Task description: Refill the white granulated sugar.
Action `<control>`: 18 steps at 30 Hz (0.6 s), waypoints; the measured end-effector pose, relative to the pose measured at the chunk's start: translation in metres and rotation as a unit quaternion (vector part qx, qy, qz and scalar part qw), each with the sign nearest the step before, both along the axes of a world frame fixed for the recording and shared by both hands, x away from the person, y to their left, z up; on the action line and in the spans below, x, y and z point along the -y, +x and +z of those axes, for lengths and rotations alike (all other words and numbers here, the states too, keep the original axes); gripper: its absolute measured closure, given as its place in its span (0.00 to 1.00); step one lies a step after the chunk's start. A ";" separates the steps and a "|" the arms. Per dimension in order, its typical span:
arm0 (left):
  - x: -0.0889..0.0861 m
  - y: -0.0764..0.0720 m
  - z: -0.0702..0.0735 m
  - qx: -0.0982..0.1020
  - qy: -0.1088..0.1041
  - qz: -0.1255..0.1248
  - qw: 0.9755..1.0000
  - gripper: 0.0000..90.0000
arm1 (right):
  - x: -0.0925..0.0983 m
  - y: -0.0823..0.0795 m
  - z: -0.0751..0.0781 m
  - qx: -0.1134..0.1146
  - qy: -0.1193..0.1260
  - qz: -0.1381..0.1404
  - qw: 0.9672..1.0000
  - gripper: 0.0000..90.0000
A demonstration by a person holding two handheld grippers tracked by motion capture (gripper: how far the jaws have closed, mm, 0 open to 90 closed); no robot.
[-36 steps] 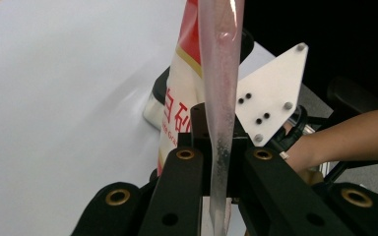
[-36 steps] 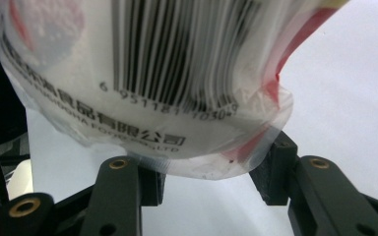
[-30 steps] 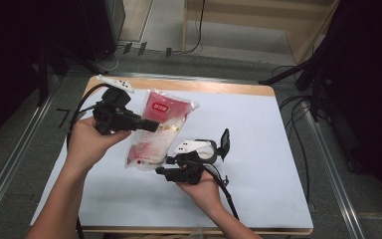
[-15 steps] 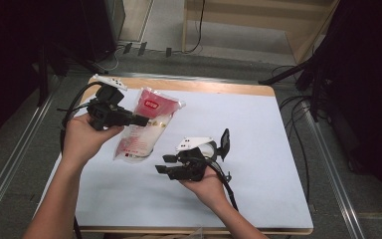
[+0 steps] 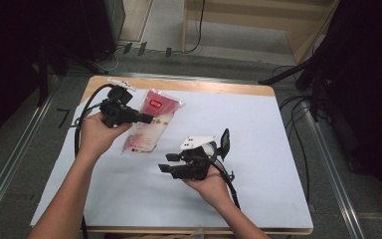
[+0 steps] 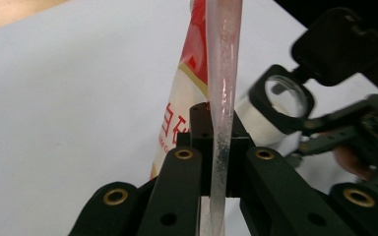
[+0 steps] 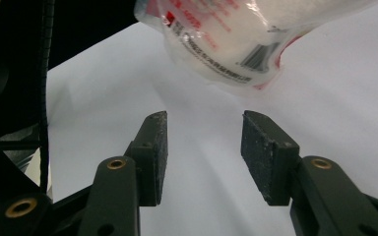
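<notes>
1. Over the far-left part of the worktop (image 5: pixel 258 149): left gripper (image 5: pixel 149 119) clamping the side edge of the red-and-white pouch (image 5: pixel 146 127), jaws pinched nearly together on the thin plastic seam.
2. Compared with a second ago: pouch now sitting farther left and back, swung away from the right gripper (image 5: pixel 166 167); right-hand jaws, close against the pouch's lower end earlier, now standing clear of it.
3. Reading this as a one-handed carry under way, the left gripper bearing the pouch alone, with the right one released or waiting.
4. Seen along the left gripper's jaws: pouch edge (image 6: pixel 221 98) running straight up between the two pads, printed face bulging to the left of them, the other gripper behind at the right.
5. Seen along the right gripper's jaws: standing half open with nothing between them, bare worktop showing in the gap; pouch's barcode end (image 7: pixel 236 44) hanging above and ahead of the pads, apart from both.
6. Pouch looking tilted; whether its lower end is touching the worktop cannot be told.
</notes>
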State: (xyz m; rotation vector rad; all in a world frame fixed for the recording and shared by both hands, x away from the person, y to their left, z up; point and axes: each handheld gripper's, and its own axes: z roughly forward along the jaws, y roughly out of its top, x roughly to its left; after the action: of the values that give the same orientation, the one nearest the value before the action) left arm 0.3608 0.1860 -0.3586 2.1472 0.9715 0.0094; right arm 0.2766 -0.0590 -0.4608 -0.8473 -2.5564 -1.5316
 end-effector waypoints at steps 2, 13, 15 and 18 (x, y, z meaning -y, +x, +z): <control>0.000 0.004 -0.006 0.011 0.005 0.006 1.000 0.99 | 0.000 -0.001 -0.001 0.004 -0.005 0.000 1.000 0.59; -0.011 0.015 -0.027 0.018 -0.023 0.028 0.999 0.98 | 0.000 -0.002 -0.003 0.002 -0.011 0.008 1.000 0.59; -0.016 0.014 -0.028 0.016 -0.023 0.024 0.999 0.98 | 0.000 -0.002 -0.003 0.000 -0.013 0.008 1.000 0.59; -0.022 0.010 -0.028 0.017 -0.021 0.027 0.999 0.97 | -0.001 -0.003 -0.002 0.000 -0.017 0.012 1.000 0.59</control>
State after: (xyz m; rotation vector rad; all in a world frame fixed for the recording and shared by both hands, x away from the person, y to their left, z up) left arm 0.3704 0.2082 -0.3870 2.0771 1.0009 0.0506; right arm 0.2731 -0.0583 -0.4632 -0.8170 -2.5900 -1.4868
